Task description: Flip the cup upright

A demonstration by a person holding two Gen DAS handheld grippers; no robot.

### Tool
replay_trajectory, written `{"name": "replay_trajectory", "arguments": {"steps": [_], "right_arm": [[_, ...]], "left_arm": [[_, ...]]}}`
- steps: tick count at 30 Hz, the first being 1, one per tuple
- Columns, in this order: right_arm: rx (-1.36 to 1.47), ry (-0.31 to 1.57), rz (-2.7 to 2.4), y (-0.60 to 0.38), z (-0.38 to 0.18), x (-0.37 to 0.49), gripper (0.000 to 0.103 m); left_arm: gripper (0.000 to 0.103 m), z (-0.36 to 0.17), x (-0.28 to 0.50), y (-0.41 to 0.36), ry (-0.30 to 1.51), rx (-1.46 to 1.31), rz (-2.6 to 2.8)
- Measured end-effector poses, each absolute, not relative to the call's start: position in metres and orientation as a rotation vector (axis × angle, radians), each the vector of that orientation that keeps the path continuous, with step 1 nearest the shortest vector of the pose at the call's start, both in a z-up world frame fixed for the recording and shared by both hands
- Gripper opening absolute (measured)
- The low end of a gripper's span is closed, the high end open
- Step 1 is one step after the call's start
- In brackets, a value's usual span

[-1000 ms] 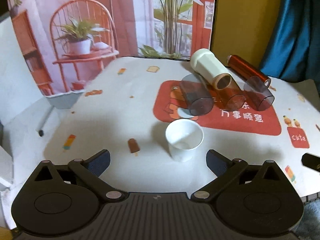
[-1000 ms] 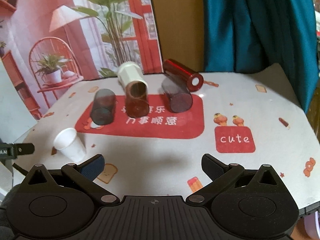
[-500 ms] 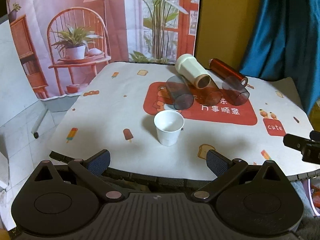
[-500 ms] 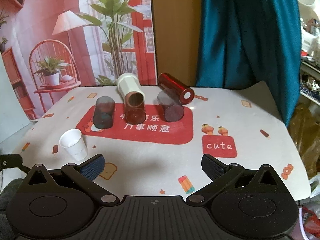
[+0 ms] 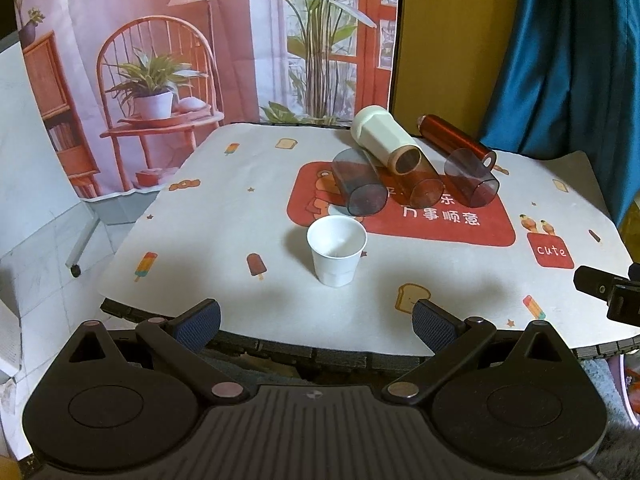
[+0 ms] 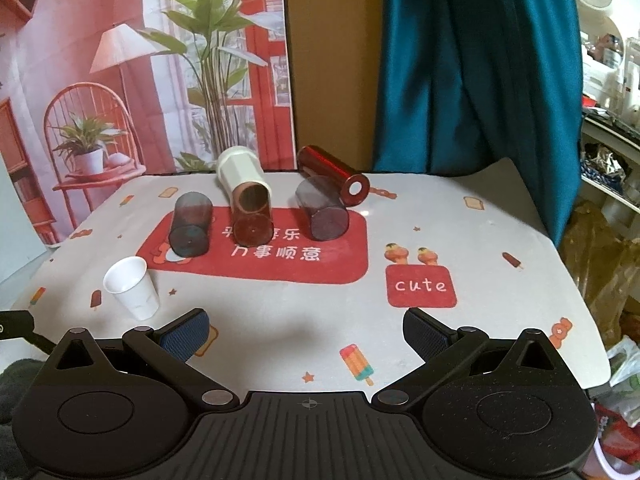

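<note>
Both grippers have drawn back from the table since a second ago, the left gripper (image 5: 316, 318) and the right gripper (image 6: 306, 326) each spread wide with nothing between their textured blue pads. The white paper cup (image 5: 337, 250) now stands upright, its axis vertical and its mouth up, alone near the front left of the printed tablecloth (image 5: 240, 220). Beyond it, on the red patch, lie smooth cylinders on their sides: a smoky clear tumbler (image 5: 359, 188), an amber one (image 5: 420, 188), another smoky one (image 5: 472, 184), a cream faceted cup (image 5: 384, 140) and a glossy red tube (image 5: 456, 142).
</note>
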State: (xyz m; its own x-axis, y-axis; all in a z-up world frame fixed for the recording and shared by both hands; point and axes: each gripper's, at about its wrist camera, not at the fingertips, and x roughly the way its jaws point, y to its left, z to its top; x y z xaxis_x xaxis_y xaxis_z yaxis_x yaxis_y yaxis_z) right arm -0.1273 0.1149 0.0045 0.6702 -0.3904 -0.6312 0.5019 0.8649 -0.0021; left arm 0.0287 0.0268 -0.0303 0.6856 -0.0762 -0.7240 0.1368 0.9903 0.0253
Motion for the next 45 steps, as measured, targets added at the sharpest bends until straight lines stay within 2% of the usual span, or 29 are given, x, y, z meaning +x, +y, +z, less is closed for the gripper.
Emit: {"name": "replay_trajectory", "arguments": {"steps": [45], "right_arm": [[0.156, 0.652, -0.512, 0.1146, 0.0064, -0.1293, 0.103]], "left_arm": [[0.103, -0.0231, 0.0211, 0.0273, 0.755, 0.085, -0.126]]}}
